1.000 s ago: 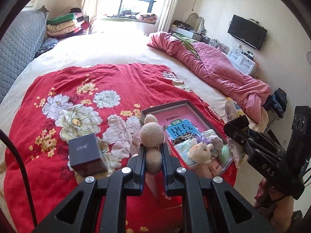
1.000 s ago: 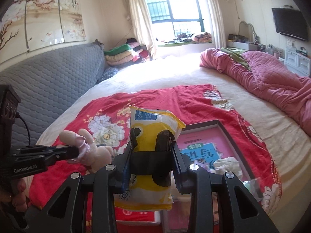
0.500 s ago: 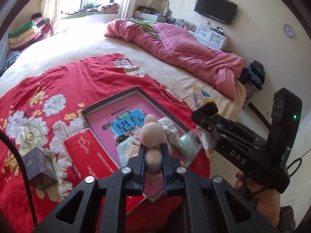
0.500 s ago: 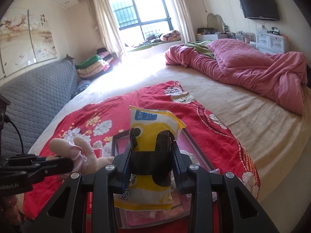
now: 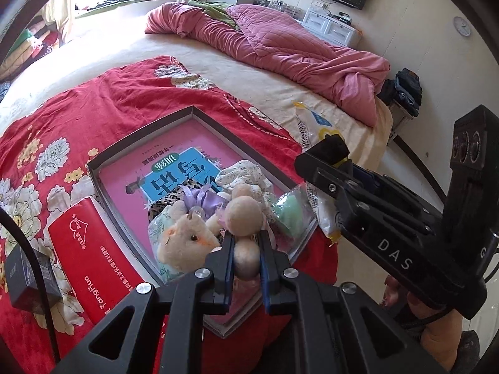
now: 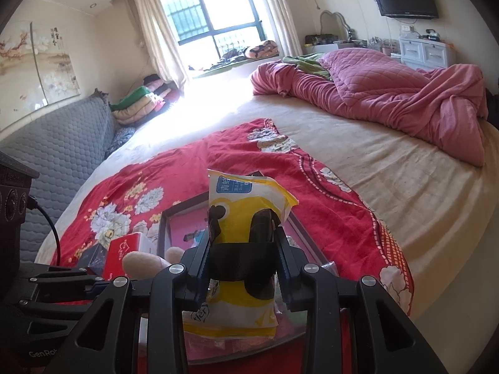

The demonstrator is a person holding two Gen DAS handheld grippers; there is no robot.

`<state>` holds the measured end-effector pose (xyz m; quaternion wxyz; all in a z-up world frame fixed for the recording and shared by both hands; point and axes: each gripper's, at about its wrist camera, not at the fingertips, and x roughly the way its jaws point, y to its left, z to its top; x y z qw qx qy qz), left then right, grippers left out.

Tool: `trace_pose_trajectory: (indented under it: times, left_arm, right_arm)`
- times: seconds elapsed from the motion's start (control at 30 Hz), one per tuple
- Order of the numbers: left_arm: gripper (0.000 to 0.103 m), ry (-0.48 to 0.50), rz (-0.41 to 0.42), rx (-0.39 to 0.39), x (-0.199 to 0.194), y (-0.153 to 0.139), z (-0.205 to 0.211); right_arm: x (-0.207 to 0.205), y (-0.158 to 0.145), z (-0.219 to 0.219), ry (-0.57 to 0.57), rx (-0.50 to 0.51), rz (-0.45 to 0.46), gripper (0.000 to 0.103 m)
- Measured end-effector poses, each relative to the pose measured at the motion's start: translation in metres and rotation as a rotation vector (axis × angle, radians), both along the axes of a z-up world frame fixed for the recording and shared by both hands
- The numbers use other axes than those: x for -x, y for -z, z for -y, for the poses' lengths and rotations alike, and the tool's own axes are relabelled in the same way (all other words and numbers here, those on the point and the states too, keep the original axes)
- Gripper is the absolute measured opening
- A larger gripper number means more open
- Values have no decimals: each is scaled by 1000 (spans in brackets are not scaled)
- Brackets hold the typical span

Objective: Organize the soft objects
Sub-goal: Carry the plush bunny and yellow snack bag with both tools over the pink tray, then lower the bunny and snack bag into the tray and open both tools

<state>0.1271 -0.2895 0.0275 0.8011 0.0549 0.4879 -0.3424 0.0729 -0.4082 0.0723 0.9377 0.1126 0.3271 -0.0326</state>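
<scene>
Red floral bedspread (image 5: 131, 99), beige plush toy (image 5: 243, 218) clamped, yellow packet (image 6: 246, 218) gripped

I hold the left tool (image 5: 244, 257) clamped on a plush toy (image 5: 244, 218), pitched downward. I hold the right tool (image 6: 243, 249) clamped on a yellow packet (image 6: 240, 218), just right of the left.
</scene>
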Motion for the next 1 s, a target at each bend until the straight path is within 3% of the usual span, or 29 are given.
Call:
trace_pose_trajectory:
  times: [0.7, 1.0]
  left_arm:
    - [15, -12, -27, -30, -19, 23, -4]
    - [18, -54, -37, -37, -26, 28, -13]
  right_arm:
    - [-48, 74, 12, 3, 25, -188, 37]
    - [-49, 80, 15, -16, -29, -158, 44]
